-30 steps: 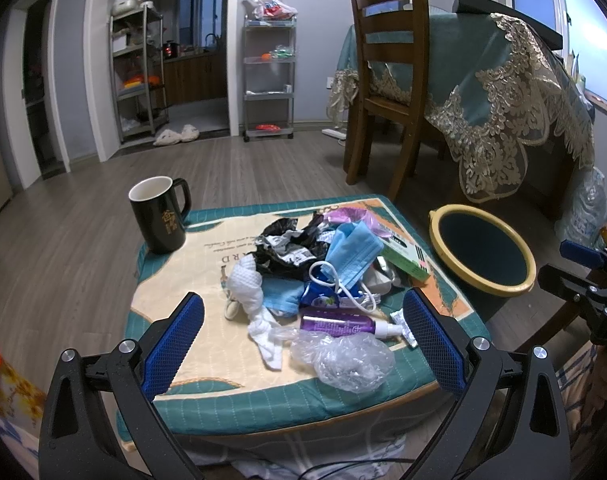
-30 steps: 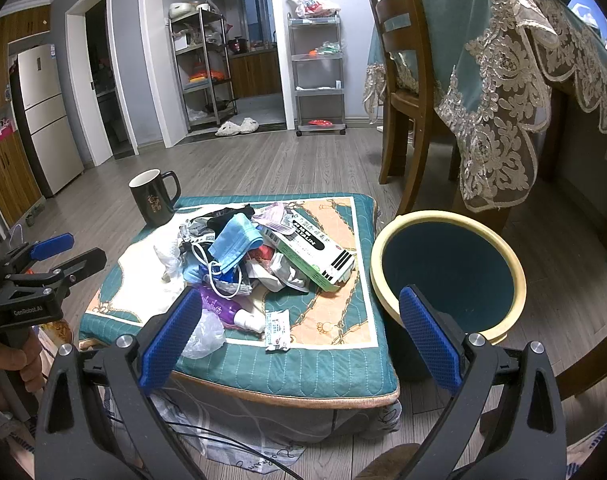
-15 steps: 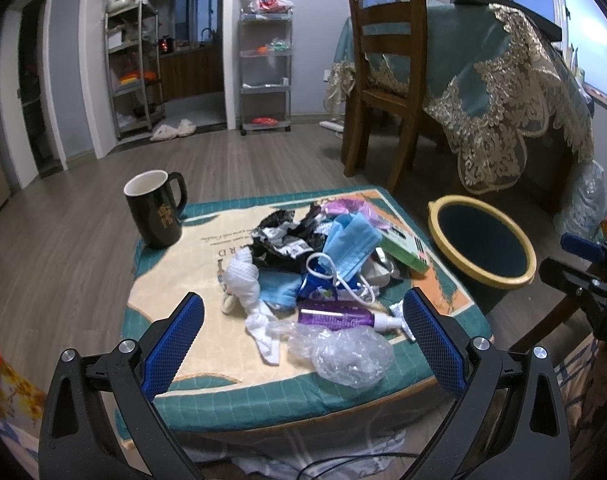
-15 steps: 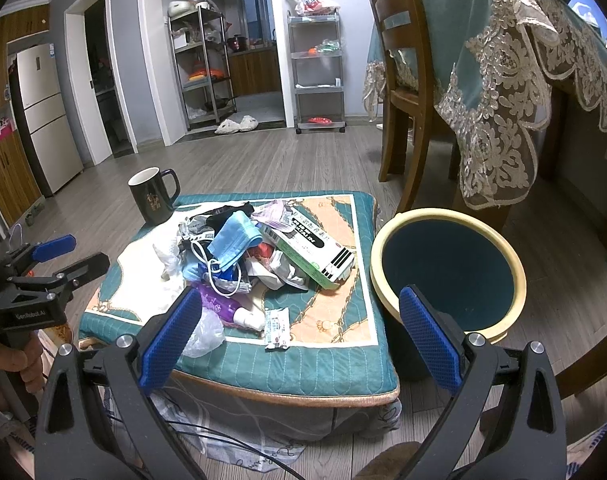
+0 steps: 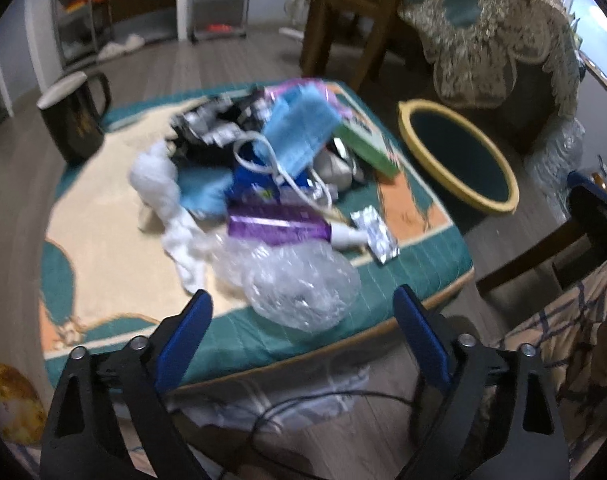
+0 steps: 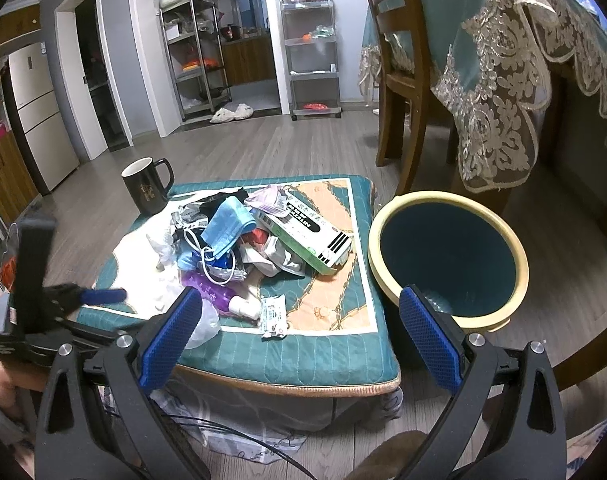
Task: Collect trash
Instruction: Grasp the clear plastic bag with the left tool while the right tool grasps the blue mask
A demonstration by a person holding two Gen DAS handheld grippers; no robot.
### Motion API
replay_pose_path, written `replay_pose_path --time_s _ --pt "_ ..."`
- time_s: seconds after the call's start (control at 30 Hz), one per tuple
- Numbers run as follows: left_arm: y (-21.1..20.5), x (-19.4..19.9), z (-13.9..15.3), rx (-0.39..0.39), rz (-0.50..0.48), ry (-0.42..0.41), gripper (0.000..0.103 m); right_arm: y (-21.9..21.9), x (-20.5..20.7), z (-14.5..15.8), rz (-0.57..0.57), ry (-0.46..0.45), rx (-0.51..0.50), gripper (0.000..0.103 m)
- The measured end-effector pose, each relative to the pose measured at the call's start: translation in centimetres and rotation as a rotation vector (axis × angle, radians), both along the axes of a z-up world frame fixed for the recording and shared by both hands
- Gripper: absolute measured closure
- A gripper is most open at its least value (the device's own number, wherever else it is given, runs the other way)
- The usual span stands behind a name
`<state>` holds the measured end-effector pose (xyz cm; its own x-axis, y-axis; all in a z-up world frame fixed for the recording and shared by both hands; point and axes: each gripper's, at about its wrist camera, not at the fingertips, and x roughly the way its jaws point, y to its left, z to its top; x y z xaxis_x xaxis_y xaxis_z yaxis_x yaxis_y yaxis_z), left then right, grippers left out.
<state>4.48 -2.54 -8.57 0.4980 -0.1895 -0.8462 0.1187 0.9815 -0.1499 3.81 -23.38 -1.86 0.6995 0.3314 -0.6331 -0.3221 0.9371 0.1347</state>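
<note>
Jaws agape over littered green cushion (image 6: 331, 352).

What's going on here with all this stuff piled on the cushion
A person holding a gripper in each hand is starting to clear a pile of trash off a low cushioned table into the bin beside it. The left gripper is open and closing in on the crumpled clear plastic bag at the near edge. The right gripper is open too, holding nothing. The bin looks nearly empty.

near edge: plastic bag (image 5: 299, 284) blocks | left cloth (image 5: 103, 236) bare, seemingly | bin (image 6: 449, 256) mouth open
</note>
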Motion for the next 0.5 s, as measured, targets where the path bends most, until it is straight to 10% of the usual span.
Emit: replay_pose_path --time_s 0.17,0.4,0.5 --pt "-1.1 1.3 -2.5 -0.017 -0.022 0.097 0.025 0.0 0.3 -0.4 0.001 0.020 0.005 0.006" --pt "-0.8 2.1 -4.2 -0.017 -0.018 0.173 0.085 0.3 1.2 -0.8 0.015 0.066 0.025 0.006" --pt "-0.2 1.7 -3.4 -0.042 -0.022 0.155 0.092 0.4 1.7 -1.0 0.022 0.093 0.049 0.006"
